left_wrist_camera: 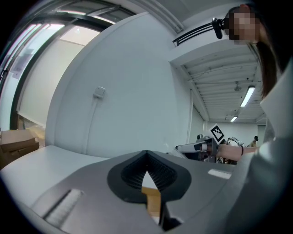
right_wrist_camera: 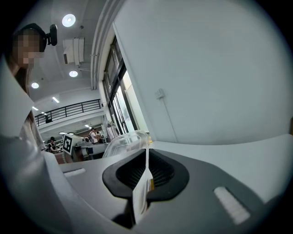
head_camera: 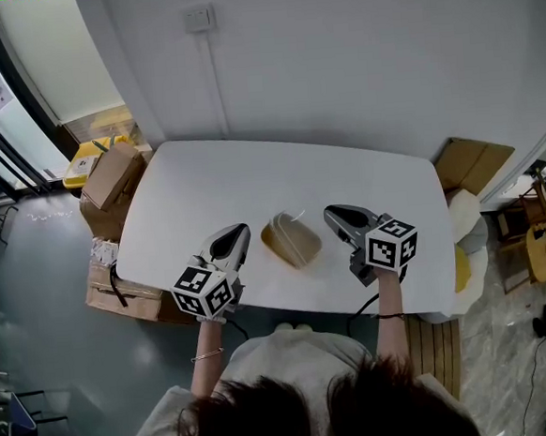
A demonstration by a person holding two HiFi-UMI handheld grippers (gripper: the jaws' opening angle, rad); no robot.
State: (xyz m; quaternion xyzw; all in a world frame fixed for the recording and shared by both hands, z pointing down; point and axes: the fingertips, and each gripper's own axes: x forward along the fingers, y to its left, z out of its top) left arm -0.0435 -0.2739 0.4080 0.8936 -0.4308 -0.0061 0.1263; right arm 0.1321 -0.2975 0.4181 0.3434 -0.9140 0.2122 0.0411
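Head view, with both gripper views: two hand-held tongs flank a lidded brown container that sits on the white surface, close to the middle of its near edge. We read the container as an oval whose long axis runs from far-left to near-right. It lies between the tools, just right of the left tongs and just left of the right tongs, touching neither. We judge the two tips about equally near. The right tongs are clamped on a thin white packet, which is seen edge-on and stands upright between the ribbed pads, reaching up to the tips. The container's clear lid rises just beyond those tips and a little to their left. The left tongs are closed tip to tip with nothing gripped. A brown patch shows through the gap behind the tips, and we cannot tell what it belongs to.
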